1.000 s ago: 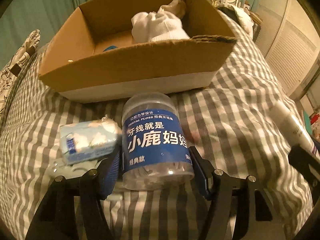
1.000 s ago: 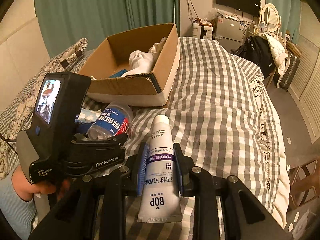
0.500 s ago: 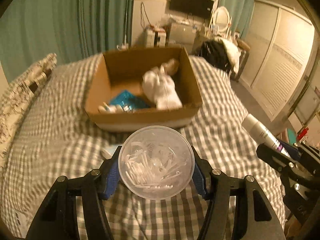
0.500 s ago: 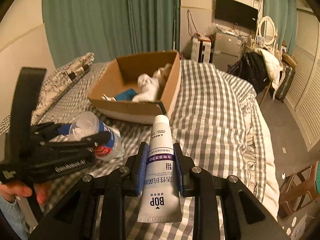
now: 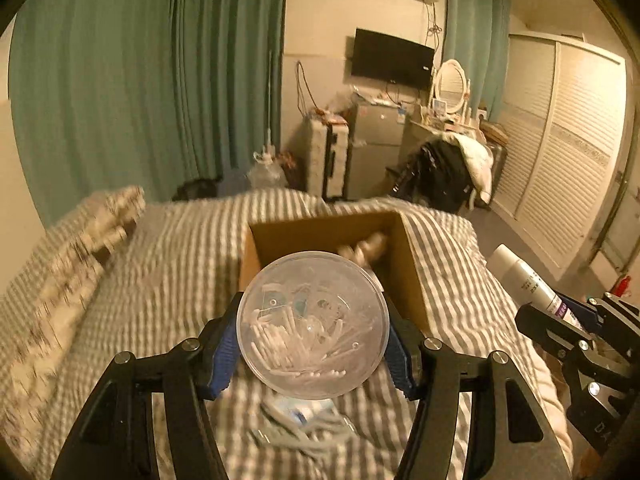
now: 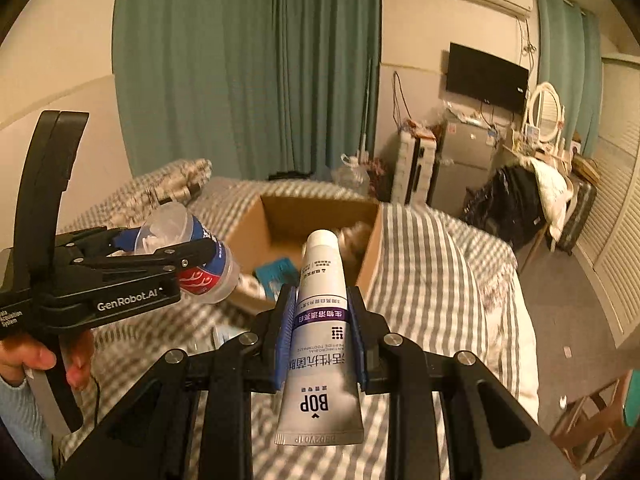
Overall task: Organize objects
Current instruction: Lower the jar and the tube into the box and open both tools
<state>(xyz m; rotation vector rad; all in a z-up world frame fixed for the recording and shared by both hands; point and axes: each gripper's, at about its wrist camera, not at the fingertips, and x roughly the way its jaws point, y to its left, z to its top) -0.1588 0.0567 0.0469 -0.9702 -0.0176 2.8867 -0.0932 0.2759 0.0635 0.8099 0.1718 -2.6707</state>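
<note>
Clear plastic floss-pick jar (image 5: 313,323) clamped between the left gripper (image 5: 313,350) blue pads, held up off the bed, round transparent end facing the camera, long axis running along the fingers toward the cardboard box (image 5: 332,236). Box sits straight ahead of and below the left gripper, top open, near rim hidden behind the jar; contents blurred, only a pale lump shows. Checked bedspread (image 5: 172,280) spreads free to the left of the claw; small wrapped packet (image 5: 304,420) lies under it, smeared by motion. Right gripper (image 6: 320,324) grips a white toothpaste tube (image 6: 320,320) by its middle, cap end pointing forward at the box, crimped end toward the camera, long axis along the fingers. Tube tip overlaps the box's inside in the right wrist view. Open bed lies right of this claw, up to the mattress edge.
</note>
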